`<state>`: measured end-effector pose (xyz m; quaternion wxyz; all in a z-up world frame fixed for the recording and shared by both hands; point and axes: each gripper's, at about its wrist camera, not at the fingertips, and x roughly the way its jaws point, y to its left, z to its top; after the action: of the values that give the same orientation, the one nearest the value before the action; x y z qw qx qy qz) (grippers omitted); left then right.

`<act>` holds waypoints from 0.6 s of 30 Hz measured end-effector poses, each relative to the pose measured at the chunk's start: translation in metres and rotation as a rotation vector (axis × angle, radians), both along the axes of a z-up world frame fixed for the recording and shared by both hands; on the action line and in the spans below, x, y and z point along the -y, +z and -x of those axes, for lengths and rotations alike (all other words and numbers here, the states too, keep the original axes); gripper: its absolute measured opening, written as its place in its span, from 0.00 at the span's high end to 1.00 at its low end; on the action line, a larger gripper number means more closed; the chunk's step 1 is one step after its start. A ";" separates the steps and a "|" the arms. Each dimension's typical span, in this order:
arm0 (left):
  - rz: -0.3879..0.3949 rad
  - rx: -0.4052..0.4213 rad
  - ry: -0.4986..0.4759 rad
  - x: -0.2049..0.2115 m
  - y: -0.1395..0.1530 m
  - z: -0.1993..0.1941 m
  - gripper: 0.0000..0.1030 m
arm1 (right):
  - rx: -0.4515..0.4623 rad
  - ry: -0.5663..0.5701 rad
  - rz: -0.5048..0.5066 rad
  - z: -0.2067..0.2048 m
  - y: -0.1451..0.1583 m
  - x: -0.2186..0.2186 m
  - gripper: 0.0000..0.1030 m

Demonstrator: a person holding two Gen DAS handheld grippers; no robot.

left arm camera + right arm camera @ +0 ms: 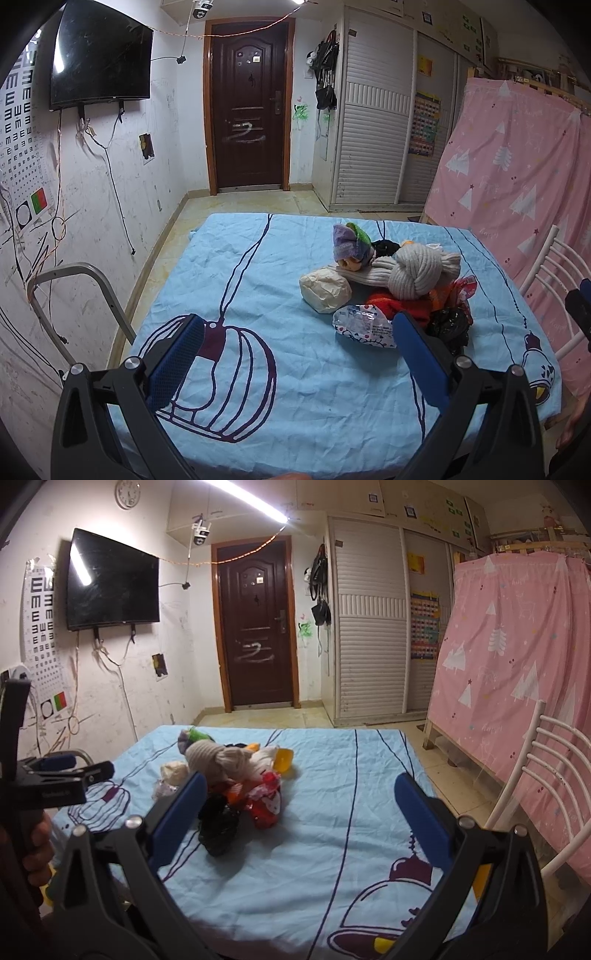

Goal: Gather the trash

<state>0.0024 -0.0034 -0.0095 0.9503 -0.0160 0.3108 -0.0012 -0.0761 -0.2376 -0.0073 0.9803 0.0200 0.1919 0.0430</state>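
scuffed white walls. dark wood door (pixel 248 107) at far end, black wall tv (pixel 101 61) left of it, eye chart (pixel 40 620) beside. louvred white wardrobe (pixel 369 624) right; pink tree-print curtain (pixel 517 657) nearer. pale tiled floor (pixel 269 718). lit ceiling tube (pixel 255 498). round clock (pixel 127 493). white metal chair (pixel 546 760).

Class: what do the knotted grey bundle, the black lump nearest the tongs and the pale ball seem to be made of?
Knotted grey bundle: chunky ribbed knit, probably wool or acrylic, matte. Black lump: thin glossy plastic film, with crinkled highlights. Pale ball: crumpled paper or tissue, to judge by its creased, dull surface.
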 end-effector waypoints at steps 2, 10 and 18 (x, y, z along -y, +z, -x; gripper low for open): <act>-0.001 0.001 -0.001 0.000 0.000 0.000 0.09 | 0.001 0.000 0.002 0.000 0.000 0.000 0.04; 0.000 0.002 -0.003 0.001 0.001 0.001 0.09 | 0.004 -0.001 0.000 0.001 0.001 0.000 0.04; -0.001 0.002 -0.003 0.002 0.001 0.001 0.09 | 0.003 -0.001 0.001 0.001 0.000 0.000 0.04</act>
<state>0.0015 -0.0052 -0.0082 0.9506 -0.0152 0.3099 -0.0025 -0.0773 -0.2381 -0.0070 0.9806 0.0195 0.1903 0.0426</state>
